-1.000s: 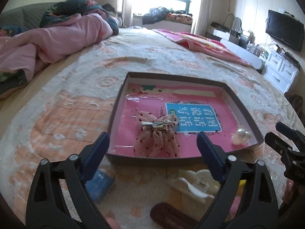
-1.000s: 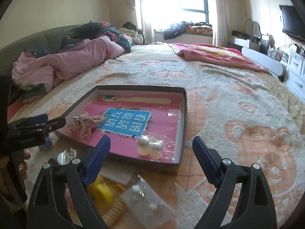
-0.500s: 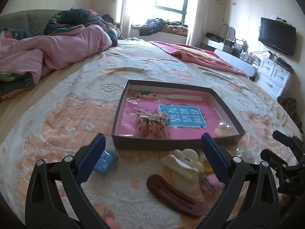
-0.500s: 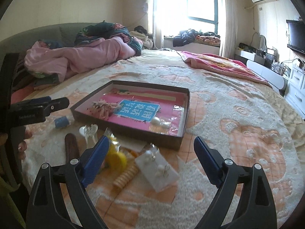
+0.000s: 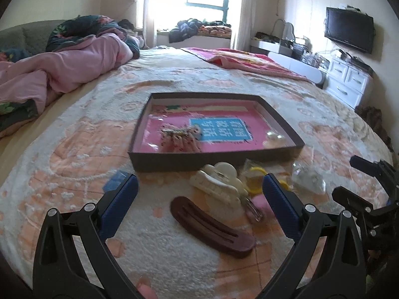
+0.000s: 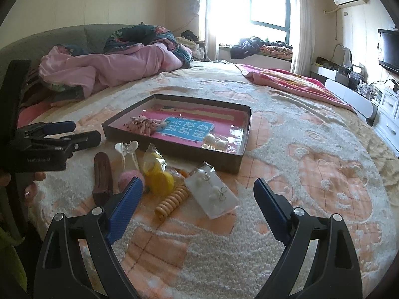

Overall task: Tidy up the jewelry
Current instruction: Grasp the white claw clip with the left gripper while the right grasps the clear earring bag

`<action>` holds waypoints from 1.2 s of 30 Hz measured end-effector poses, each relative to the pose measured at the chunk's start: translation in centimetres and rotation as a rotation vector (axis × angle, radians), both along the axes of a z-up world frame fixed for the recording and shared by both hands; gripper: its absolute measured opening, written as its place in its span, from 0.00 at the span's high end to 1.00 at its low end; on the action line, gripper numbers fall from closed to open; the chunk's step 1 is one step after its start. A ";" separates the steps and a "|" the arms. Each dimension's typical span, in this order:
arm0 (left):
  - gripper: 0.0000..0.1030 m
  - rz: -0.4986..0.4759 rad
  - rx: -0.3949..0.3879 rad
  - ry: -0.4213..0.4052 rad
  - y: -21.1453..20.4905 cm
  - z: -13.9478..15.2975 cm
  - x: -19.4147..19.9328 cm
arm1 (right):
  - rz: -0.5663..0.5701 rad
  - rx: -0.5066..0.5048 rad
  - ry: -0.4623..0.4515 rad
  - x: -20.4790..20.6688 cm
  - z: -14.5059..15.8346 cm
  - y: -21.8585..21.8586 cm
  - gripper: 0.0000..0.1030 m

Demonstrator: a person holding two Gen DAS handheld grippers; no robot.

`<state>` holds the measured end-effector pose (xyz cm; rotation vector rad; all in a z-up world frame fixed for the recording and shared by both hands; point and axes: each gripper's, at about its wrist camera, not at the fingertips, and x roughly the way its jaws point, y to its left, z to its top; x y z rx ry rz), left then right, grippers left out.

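A dark shallow box (image 5: 219, 160) (image 6: 232, 159) with a pink lining lies on the bed and holds a pink bow clip (image 5: 180, 137) (image 6: 141, 125) and a pearl piece (image 5: 273, 137) (image 6: 214, 141). Before it lie a brown hair clip (image 5: 212, 226) (image 6: 102, 174), a cream claw clip (image 5: 217, 184), a yellow item (image 6: 159, 182), a spiral hair tie (image 6: 172, 200) and a clear earring packet (image 6: 212, 191). My left gripper (image 5: 199, 206) is open and empty above the brown clip. My right gripper (image 6: 198, 209) is open and empty near the packet.
A small blue item (image 5: 116, 180) lies left of the box. A pink quilt (image 5: 62, 67) is heaped at the far left, a red blanket (image 5: 249, 59) at the far right. White drawers (image 5: 349, 82) and a TV (image 5: 349, 31) stand beyond the bed.
Both grippers have drawn back from the box and risen, so the loose clips and packet in front of it have come into view. Both stay open and empty.
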<state>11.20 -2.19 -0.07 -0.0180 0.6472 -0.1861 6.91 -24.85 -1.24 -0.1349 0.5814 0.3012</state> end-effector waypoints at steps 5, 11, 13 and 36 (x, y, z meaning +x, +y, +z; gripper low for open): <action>0.11 -0.029 0.012 0.044 -1.1 -1.1 0.6 | -0.024 -0.020 0.020 0.5 -0.8 -0.8 0.15; 0.11 -0.032 0.010 0.108 -1.4 -2.7 2.5 | -0.031 -0.070 0.050 1.9 -2.2 -1.2 0.15; 0.11 -0.034 0.010 0.131 -1.6 -3.2 3.3 | -0.030 -0.090 0.059 2.4 -2.8 -1.4 0.15; 0.40 -0.129 -0.074 0.224 -2.2 -5.2 7.1 | 0.046 -0.101 0.155 5.6 -5.3 -0.8 0.55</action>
